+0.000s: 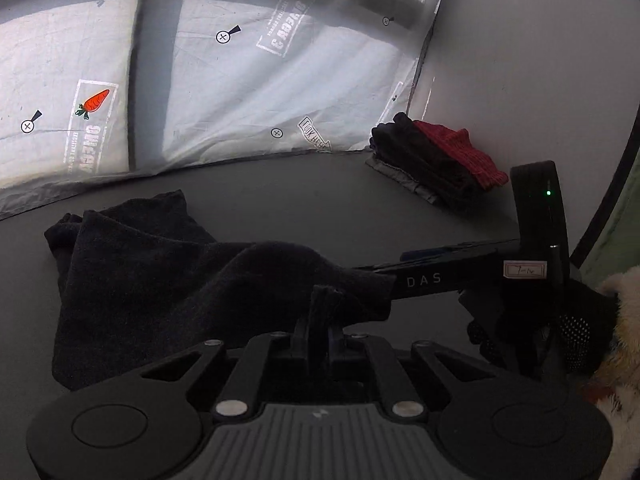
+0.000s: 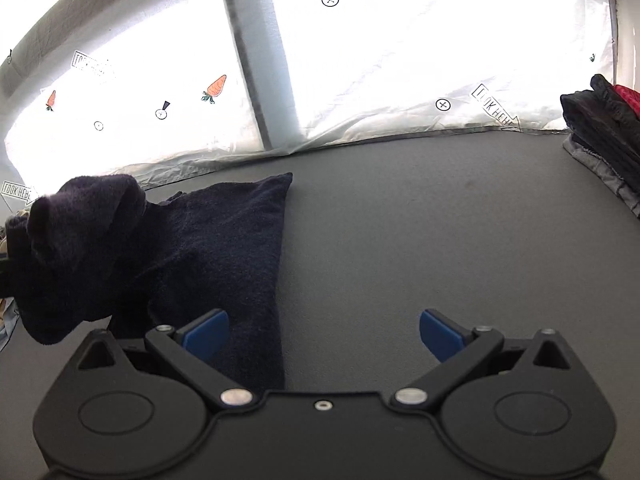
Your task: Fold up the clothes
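Note:
A dark navy garment [image 1: 160,280] lies rumpled on the grey table [image 1: 300,200]. My left gripper [image 1: 326,300] is shut on an edge of it and lifts that edge slightly. In the right wrist view the same garment [image 2: 208,248] lies at the left, one part raised in a hump [image 2: 88,216]. My right gripper [image 2: 324,332] is open and empty, its blue fingertips [image 2: 440,332] spread low over the table, the left one above the garment's near edge. The right gripper's body also shows in the left wrist view [image 1: 480,276], just right of the garment.
A stack of folded clothes, dark with a red piece on top [image 1: 436,160], sits at the table's far right, also in the right wrist view [image 2: 604,136]. A white printed sheet [image 1: 240,80] hangs behind the table. A furry object [image 1: 624,320] is at the right edge.

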Demonstrator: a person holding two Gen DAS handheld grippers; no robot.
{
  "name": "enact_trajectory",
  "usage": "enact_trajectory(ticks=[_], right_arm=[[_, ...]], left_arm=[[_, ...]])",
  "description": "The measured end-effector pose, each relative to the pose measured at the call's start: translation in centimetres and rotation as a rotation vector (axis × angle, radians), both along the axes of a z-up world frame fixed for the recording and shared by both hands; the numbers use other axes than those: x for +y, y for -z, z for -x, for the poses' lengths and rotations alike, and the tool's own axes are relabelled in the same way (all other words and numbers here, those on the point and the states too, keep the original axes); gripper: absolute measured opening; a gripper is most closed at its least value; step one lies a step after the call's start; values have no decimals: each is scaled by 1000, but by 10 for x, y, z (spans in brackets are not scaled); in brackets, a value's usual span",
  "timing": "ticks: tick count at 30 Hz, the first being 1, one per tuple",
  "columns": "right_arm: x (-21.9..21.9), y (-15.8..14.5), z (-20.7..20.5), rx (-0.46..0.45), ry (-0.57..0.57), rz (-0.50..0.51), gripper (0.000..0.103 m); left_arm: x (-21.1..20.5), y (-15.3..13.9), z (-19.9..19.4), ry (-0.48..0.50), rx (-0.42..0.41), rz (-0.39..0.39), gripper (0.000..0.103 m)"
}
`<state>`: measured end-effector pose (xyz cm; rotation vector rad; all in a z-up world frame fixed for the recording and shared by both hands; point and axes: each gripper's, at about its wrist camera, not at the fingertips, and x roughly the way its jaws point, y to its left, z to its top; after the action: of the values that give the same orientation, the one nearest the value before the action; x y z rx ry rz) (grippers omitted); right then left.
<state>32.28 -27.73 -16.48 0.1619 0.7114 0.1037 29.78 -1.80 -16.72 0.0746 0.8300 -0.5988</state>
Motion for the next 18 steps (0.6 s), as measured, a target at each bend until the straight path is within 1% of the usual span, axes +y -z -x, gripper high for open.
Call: enact_trajectory(ticks=[2,3,4,5,6,7,8,9,10,14,16,17,18], right_arm=[[-8,3,12,22,-5,-3,103],[-10,5,17,34,-12,-5,103],[-12,7,23,45,-23,-4,103],[-12,9,27,55,-38,-2,103],[-12,11,31,63,-56,2,103],[-12,12,34,69,-72,5,103],[-11,14,37,75,-92,9,103],[-10,15,40,81,-111,11,103],[-8,17,40,87,-127,11,103],[1,18,45,95,-190,-4,103],[5,16,47,97,-233,-47,103],[6,15,47,105,-258,-79,100],[9,15,48,117,-277,-114,92]], left_arm=[[-25,20,23,86,62,-50,13],[-34,28,32,113,84,-67,16],[-32,31,36,87,79,-59,17],[-30,33,40,61,74,-51,20],[-28,34,42,38,73,-36,29],[-25,31,42,24,89,0,42],[-22,27,42,9,100,32,48],[-21,25,43,-6,95,45,58],[-19,24,45,-17,91,46,64],[-10,20,52,-79,84,44,65],[1,20,53,-129,72,46,65],[6,19,54,-155,68,46,65],[13,18,54,-189,65,45,65]])
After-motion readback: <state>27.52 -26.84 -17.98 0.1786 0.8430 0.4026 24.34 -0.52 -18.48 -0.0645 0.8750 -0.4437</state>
